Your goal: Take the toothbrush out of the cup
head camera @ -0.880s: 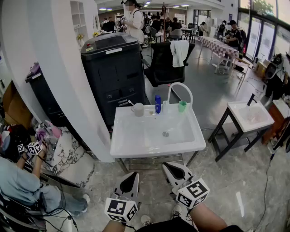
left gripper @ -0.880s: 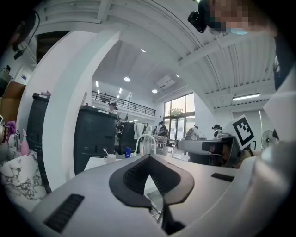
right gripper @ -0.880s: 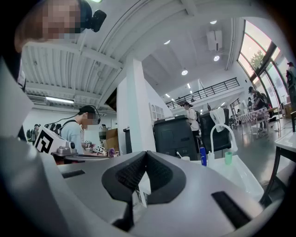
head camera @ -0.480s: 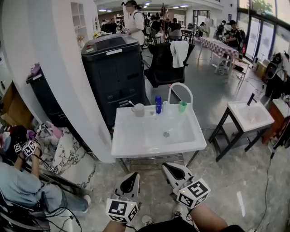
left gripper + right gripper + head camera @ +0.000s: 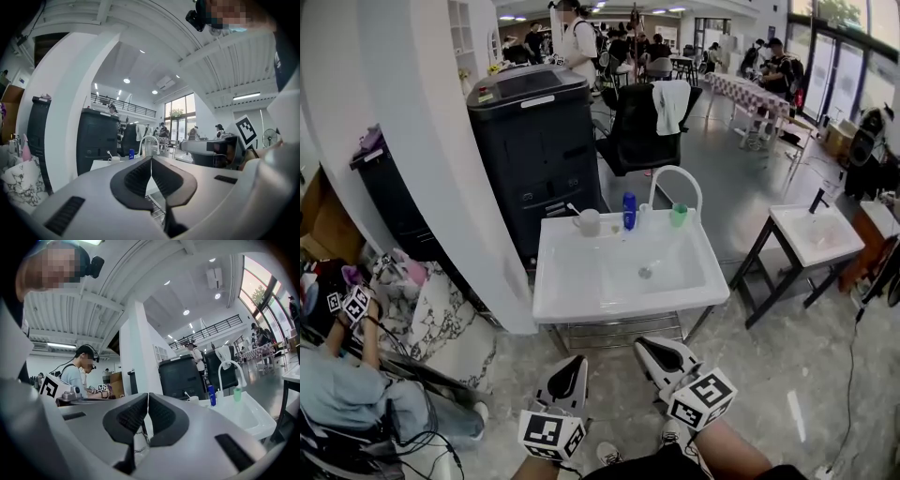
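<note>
Head view — toothbrush point(image 5: 573, 209) in cup point(image 5: 588, 223) on sink point(image 5: 572, 281); left gripper point(image 5: 577, 362), right gripper point(image 5: 643, 346) — jaws together, empty.

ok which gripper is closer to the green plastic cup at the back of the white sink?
Right. The right gripper is short of the front edge of the white sink, roughly in line with the green plastic cup; the left gripper is also short, further left.
</note>
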Demonstrator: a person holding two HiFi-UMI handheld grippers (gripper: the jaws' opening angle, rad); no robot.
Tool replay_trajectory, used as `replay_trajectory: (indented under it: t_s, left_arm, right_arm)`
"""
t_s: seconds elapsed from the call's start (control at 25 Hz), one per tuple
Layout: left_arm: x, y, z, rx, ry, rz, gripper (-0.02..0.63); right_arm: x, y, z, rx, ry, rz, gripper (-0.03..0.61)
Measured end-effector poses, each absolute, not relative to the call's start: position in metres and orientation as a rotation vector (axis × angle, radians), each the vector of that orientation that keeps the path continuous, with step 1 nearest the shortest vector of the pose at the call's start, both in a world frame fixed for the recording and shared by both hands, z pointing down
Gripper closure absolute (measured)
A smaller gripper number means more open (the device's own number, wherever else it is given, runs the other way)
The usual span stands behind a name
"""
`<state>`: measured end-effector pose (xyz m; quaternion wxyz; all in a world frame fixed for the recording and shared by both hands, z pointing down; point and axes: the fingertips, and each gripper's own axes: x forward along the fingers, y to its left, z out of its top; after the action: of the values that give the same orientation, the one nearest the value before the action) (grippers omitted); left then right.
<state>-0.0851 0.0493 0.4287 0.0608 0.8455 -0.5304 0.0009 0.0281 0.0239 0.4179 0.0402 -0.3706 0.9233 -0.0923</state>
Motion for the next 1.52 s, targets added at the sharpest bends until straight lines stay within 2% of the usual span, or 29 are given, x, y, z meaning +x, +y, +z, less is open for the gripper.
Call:
replay_trajectory:
  t_s: [0.16,0.28,0.4,0.68,1.12,1.52]
  left_arm:
    - [-0.097,0.050,0.434,2.564,-1.587,0.007,0.594]
    - [-0.104,0.052,0.435,2.563,-1.573,-0.007,0.588]
    - [-0.112,0.053,0.436,2.574,-1.571,0.002,0.487]
    - [-0.125,0.046,0.441,2.569,-1.589,0.001,0.404]
    - [-0.118,0.007,0.441,2.553,-1.628,0.029,0.357]
    - [-0.092,-0.064,0.443,2.501,-1.683,0.038,0.351]
  right_arm:
    - [0.019,0.026,0.422,-1.160,2.816,-0.286,0.557]
    - [0.013,0.029,0.423,-1.173,2.813,-0.282,0.513]
    - [0.006,0.030,0.422,-1.178,2.813,-0.259,0.472]
    - [-0.005,0.022,0.420,-1.174,2.827,-0.205,0.426]
    - [0.002,-0.020,0.419,-1.134,2.846,-0.185,0.405]
    - [0.030,-0.099,0.422,-1.073,2.863,-0.201,0.404]
